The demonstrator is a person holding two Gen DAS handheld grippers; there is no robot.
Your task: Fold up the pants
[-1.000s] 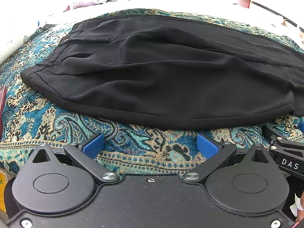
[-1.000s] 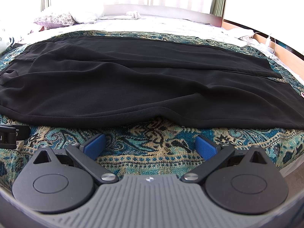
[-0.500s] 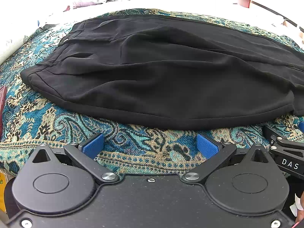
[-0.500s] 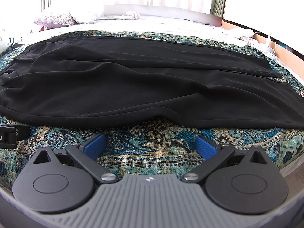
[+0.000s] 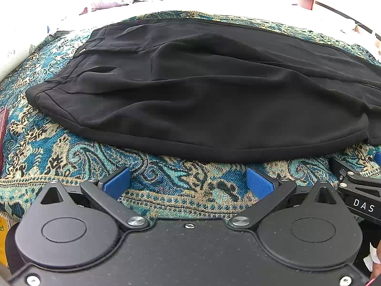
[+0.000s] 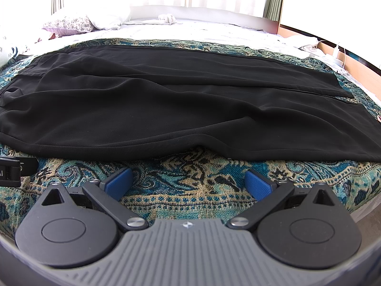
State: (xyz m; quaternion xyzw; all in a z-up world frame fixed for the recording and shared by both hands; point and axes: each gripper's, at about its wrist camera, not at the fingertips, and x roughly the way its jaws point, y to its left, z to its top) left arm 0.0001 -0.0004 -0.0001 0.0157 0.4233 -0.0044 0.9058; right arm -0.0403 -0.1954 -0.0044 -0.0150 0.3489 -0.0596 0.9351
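Note:
Black pants (image 5: 202,100) lie flat on a teal paisley blanket (image 5: 166,178), waistband at the left, legs running right. They also fill the right wrist view (image 6: 166,109), leg hems at the far right. My left gripper (image 5: 188,182) is open and empty, just short of the pants' near edge by the seat. My right gripper (image 6: 188,182) is open and empty, just short of the near edge along the legs. Part of the right gripper (image 5: 357,190) shows at the right of the left wrist view, and part of the left gripper (image 6: 14,169) at the left of the right wrist view.
The blanket (image 6: 190,174) lies on a bed with white sheets (image 6: 190,31) and pillows (image 6: 69,23) behind. A wooden bed frame (image 6: 357,66) and cables run along the right. A dark red object (image 5: 3,124) lies at the blanket's left edge.

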